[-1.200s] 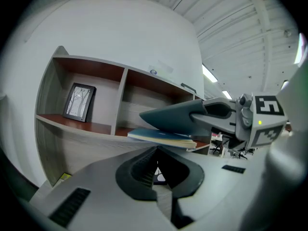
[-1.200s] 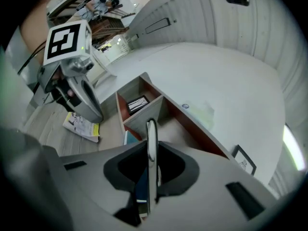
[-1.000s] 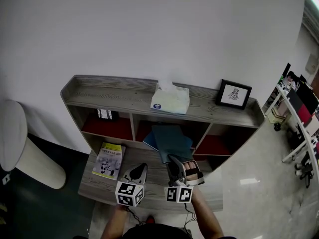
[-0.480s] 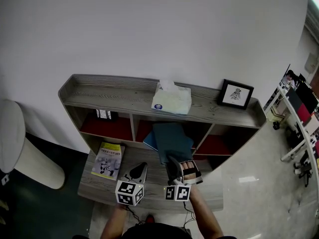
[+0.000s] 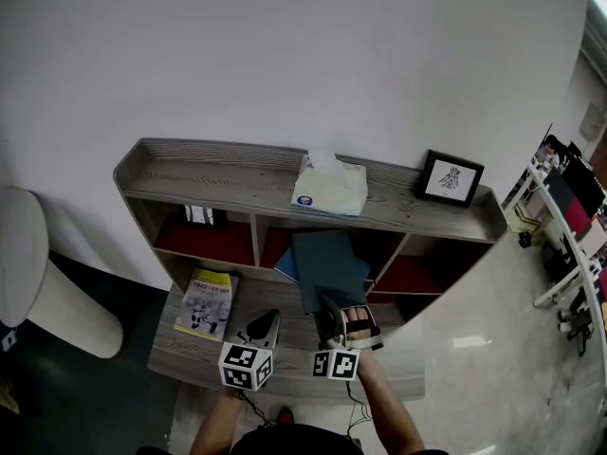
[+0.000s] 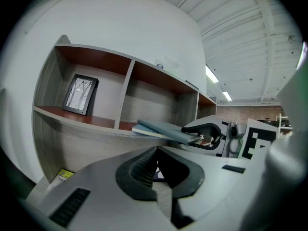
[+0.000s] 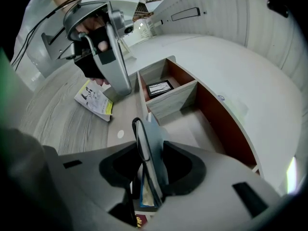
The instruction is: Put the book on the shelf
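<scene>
A teal book (image 5: 327,268) lies with its far end in the shelf's (image 5: 237,188) middle compartment, on top of a blue book (image 5: 285,265). Its near edge stands between the jaws of my right gripper (image 5: 332,316). The jaws have just been opening, and in the right gripper view the book (image 7: 149,148) shows gaps on both sides, so the right gripper (image 7: 147,153) is open. My left gripper (image 5: 266,322) hovers shut and empty over the table, just left of the right one. From the left gripper view, the book (image 6: 166,129) sticks out of the shelf.
A yellow booklet (image 5: 207,303) lies on the low grey table (image 5: 190,358) at the left. On top of the shelf stand a tissue box (image 5: 329,186) and a picture frame (image 5: 449,178). A small black frame (image 5: 199,215) sits in the left compartment.
My right gripper has sunk a little with the book's near edge, and the book now lies flatter on the blue one. The left gripper has stayed in place.
</scene>
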Action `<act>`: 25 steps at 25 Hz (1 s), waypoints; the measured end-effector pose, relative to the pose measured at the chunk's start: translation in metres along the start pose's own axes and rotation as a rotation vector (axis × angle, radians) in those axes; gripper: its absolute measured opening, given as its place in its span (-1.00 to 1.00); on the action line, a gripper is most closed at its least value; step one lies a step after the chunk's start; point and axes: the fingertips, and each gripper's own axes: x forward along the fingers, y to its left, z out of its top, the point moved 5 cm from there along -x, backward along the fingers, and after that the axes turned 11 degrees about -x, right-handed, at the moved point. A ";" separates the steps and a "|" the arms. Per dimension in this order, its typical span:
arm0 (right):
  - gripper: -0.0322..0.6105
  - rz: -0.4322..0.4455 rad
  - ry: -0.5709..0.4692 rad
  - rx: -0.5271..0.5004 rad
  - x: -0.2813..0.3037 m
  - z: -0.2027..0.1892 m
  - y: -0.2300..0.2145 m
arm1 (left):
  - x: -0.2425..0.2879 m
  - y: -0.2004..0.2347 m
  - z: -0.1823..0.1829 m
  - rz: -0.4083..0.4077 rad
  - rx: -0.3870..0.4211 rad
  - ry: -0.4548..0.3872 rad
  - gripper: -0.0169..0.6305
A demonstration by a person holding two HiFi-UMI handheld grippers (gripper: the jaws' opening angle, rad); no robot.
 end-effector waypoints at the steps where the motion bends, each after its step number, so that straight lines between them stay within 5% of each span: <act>1: -0.44 -0.005 0.004 -0.001 0.000 0.000 0.000 | 0.000 0.000 -0.001 0.000 -0.001 0.001 -0.93; 8: -0.34 -0.021 0.021 0.026 -0.001 -0.004 0.001 | -0.004 0.001 -0.004 0.000 0.004 0.011 -0.93; 16: 0.03 -0.017 0.038 0.059 -0.004 -0.010 0.010 | -0.010 0.003 -0.005 0.004 0.006 0.013 -0.93; 25: 0.05 -0.047 0.034 0.163 -0.020 -0.011 -0.002 | -0.013 -0.001 -0.003 -0.002 0.010 0.007 -0.93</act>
